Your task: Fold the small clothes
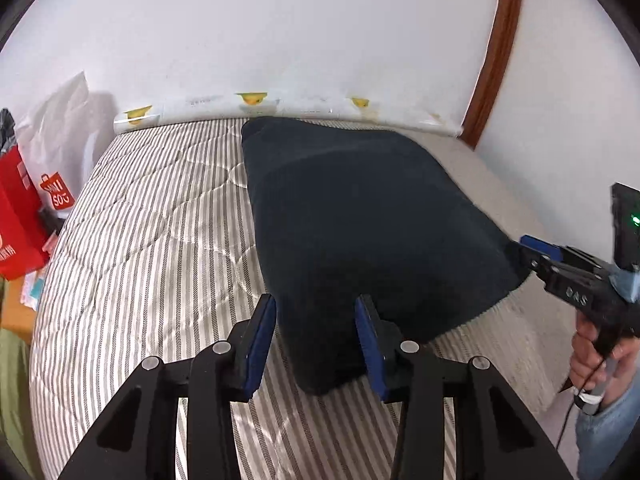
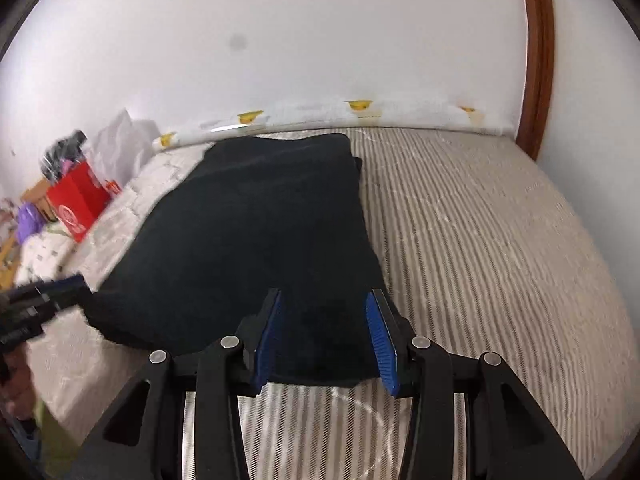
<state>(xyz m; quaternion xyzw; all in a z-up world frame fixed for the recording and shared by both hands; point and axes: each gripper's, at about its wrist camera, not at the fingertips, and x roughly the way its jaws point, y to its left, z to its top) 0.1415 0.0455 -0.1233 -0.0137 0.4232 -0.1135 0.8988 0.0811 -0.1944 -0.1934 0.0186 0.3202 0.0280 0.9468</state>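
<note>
A dark, near-black garment (image 1: 360, 220) lies flat on the striped mattress (image 1: 160, 220), reaching back to the wall. My left gripper (image 1: 316, 320) is open, its blue pads (image 1: 260, 344) straddling the garment's near left corner. My right gripper (image 2: 326, 320) is open over the garment (image 2: 260, 232) at its near right corner, pads (image 2: 380, 344) apart. In the left wrist view the right gripper (image 1: 536, 256) sits at the garment's right corner, held by a hand. In the right wrist view the left gripper (image 2: 60, 288) shows at the garment's left corner.
A white wall and a rolled white sheet with yellow prints (image 1: 256, 104) run along the bed's far edge. A red shopping bag (image 1: 16, 216) and white plastic bag (image 1: 60, 128) stand left of the bed. A brown wooden frame (image 1: 496, 48) rises at the right.
</note>
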